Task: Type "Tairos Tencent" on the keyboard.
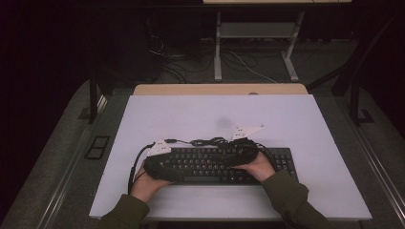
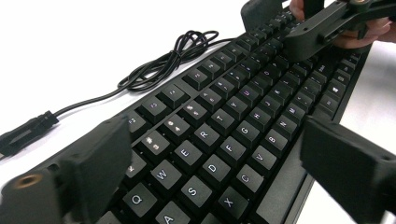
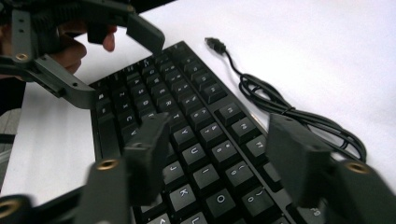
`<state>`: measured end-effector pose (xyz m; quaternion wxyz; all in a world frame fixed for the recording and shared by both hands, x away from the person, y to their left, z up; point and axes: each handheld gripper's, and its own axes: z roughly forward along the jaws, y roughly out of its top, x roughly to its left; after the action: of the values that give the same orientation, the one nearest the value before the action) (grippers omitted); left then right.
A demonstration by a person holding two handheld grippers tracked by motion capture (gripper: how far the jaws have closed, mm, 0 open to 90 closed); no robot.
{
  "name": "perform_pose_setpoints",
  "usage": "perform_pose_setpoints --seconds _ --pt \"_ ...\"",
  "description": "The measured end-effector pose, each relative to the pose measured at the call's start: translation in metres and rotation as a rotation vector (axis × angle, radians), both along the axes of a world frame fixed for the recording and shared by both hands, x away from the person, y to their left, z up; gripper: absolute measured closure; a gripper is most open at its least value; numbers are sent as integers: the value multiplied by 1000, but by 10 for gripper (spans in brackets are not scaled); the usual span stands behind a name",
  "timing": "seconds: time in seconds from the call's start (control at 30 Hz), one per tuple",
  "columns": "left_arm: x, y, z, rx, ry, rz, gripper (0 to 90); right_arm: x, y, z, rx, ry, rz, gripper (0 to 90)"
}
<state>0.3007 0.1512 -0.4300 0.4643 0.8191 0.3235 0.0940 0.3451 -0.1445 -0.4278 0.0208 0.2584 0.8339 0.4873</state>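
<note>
A black keyboard (image 1: 210, 164) lies flat on the white tabletop (image 1: 215, 109), near its front edge. Its black cable (image 1: 210, 141) is coiled just behind it, with the USB plug (image 3: 215, 44) loose on the table. My left gripper (image 1: 162, 164) is over the keyboard's left end. In the left gripper view the left gripper (image 2: 224, 163) stands open, its jaws wide on either side of the keyboard (image 2: 224, 121) and not pressing on it. My right gripper (image 1: 241, 155) is over the right part. In the right gripper view the right gripper (image 3: 219, 154) is open, its jaws apart above the keys (image 3: 187, 116).
The white top rests on a wooden desk (image 1: 219, 89) whose far edge shows behind it. On the dark floor beyond are a white table frame (image 1: 253, 43) and loose cables (image 1: 181, 67). White surface lies behind and beside the keyboard.
</note>
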Motion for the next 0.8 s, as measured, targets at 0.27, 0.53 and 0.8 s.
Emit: perform_pose_setpoints --seconds 0.27,0.53,0.8 --pt "-1 -4 -3 4 15 -6 0 -3 5 0 -47 11 1 700" --pt "-1 -6 -5 -3 25 -20 0 -5 8 -2 -81 21 20 886" --pt "-1 -6 -5 -1 21 -30 0 -5 13 -4 -116 21 30 893"
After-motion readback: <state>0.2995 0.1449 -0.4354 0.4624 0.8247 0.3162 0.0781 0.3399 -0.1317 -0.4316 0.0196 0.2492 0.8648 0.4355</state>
